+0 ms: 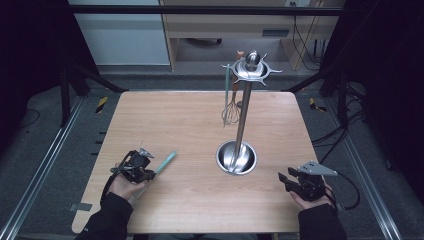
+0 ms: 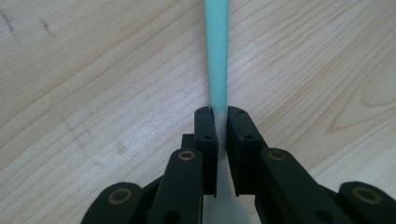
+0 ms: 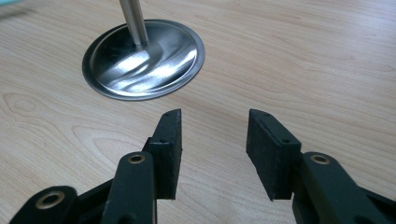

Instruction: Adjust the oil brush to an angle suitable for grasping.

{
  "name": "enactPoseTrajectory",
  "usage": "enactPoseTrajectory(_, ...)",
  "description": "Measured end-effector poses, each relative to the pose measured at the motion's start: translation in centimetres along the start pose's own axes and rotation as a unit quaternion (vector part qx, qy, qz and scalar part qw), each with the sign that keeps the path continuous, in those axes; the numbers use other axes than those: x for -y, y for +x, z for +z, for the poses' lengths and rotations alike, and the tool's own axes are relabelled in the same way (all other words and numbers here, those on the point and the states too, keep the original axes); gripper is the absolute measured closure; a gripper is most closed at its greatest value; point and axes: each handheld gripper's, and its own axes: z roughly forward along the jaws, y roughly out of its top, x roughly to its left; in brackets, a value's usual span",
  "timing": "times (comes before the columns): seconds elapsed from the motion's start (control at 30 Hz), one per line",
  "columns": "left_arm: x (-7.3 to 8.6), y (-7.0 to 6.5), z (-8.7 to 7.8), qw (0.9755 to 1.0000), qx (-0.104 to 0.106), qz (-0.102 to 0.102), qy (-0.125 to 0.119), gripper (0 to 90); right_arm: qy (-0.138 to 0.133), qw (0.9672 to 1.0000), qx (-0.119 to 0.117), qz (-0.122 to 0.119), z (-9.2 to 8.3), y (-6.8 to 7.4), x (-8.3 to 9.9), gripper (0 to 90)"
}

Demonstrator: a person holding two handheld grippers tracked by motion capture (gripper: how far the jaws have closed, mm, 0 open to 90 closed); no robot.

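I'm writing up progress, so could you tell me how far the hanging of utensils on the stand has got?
Done: a whisk already hangs from the stand. In hand: the left gripper has its jaws shut on a teal-handled utensil lying on the table. Left: lifting and hanging it. The right gripper waits open.

No readable text, labels, brands or numbers in any of the three views. The only sign-like marks are yellow-and-black hazard stripes on the floor, one patch off each far corner of the table (image 1: 200,200), and they carry no lettering.
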Motion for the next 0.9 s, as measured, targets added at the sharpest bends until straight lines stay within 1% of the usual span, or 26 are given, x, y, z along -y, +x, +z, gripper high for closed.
enactPoseTrajectory(0.07, 0.2, -0.1, -0.6, 1.0000, -0.001, 0.003, -0.010, 83.1, 0.000, 1.0000, 0.001, -0.002, 0.0, 0.0, 0.0, 55.8)
enactPoseTrajectory(0.1, 0.3, -0.1, -0.9, 0.9999, -0.001, 0.005, -0.010, 83.1, 0.000, 1.0000, 0.001, -0.002, 0.0, 0.0, 0.0, 55.8)
enactPoseTrajectory(0.23, 0.3, -0.4, -1.9, 0.9993, -0.006, 0.005, -0.038, 83.1, 0.000, 1.0000, 0.001, -0.001, 0.0, 0.0, 0.0, 55.8)
enactPoseTrajectory(0.3, 0.2, -0.6, -2.4, 0.9987, -0.005, 0.005, -0.050, 83.1, 0.000, 1.0000, 0.002, -0.004, 0.0, 0.0, 0.0, 55.7)
enactPoseTrajectory(0.4, 0.0, -0.9, -3.3, 0.9976, -0.004, 0.008, -0.069, 83.1, 0.000, 1.0000, 0.002, -0.001, 0.0, 0.0, 0.0, 55.6)
enactPoseTrajectory(0.53, -0.1, -1.1, -4.2, 0.9954, -0.006, 0.006, -0.095, 83.1, -0.001, 1.0000, 0.003, -0.003, 0.0, 0.0, 0.0, 54.8)
enactPoseTrajectory(0.67, -0.2, -1.3, -5.2, 0.9921, -0.010, 0.003, -0.125, 83.0, -0.001, 1.0000, 0.007, -0.004, 0.1, 0.0, 0.0, 53.1)
enactPoseTrajectory(0.77, -0.4, -1.6, -6.0, 0.9887, -0.012, 0.002, -0.149, 83.1, -0.002, 0.9999, 0.009, -0.004, 0.1, 0.0, 0.0, 51.5)
enactPoseTrajectory(0.87, -0.5, -1.9, -6.9, 0.9843, -0.011, 0.001, -0.176, 83.1, -0.001, 0.9999, 0.011, -0.002, 0.1, -0.1, 0.0, 50.3)
enactPoseTrajectory(0.9, -0.5, -2.0, -7.2, 0.9833, -0.013, 0.002, -0.181, 83.1, -0.001, 0.9999, 0.011, -0.001, 0.1, -0.1, 0.0, 49.7)
